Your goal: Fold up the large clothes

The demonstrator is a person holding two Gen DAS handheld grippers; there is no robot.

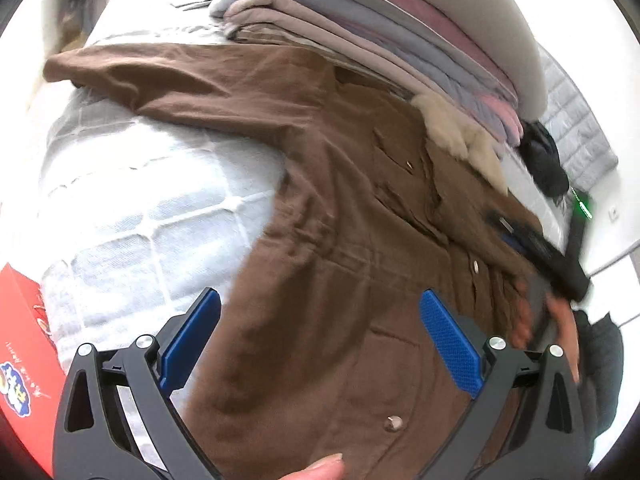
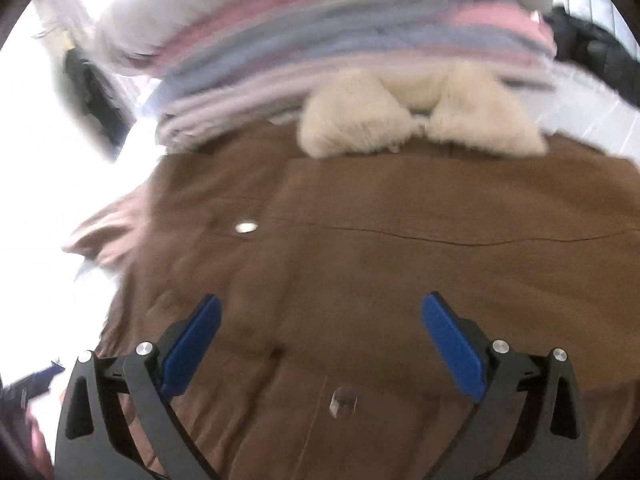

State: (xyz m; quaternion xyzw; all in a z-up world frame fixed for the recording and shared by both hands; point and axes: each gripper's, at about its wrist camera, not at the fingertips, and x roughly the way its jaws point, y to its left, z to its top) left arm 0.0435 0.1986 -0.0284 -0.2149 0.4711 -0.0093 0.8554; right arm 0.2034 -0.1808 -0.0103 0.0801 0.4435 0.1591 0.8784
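The left gripper [image 1: 320, 336] hangs with its jaws spread wide and nothing between the blue pads [image 1: 450, 342]; below it lies the lower front of the brown coat [image 1: 320, 208], with a snap button [image 1: 394, 423] just under the gap. A fingertip [image 1: 324, 468] shows at the bottom edge of that view. To its left, a red box [image 1: 24, 360] sits at the near corner of the bed [image 1: 132, 216], whose white quilted cover is bare on that side.

The right gripper [image 2: 320, 336] is released too, jaws at full spread above the coat's front and gripping nothing, a clear snap [image 2: 343, 401] below them and a white button [image 2: 245, 227] farther up.

The coat lies flat on the bed, front up. One sleeve [image 1: 132, 76] stretches away across the cover toward the far left edge. In the left view, what seems to be the other gripper [image 1: 552, 252], badly blurred, lies over the coat's right side, with a hand [image 1: 560, 320] behind it.

Farther off, the cream fur collar [image 2: 420, 116] touches a stack of folded clothes [image 2: 340, 48] in pink, grey and beige along the bed's far edge. A black garment [image 1: 544, 160] lies beside the stack's right end.
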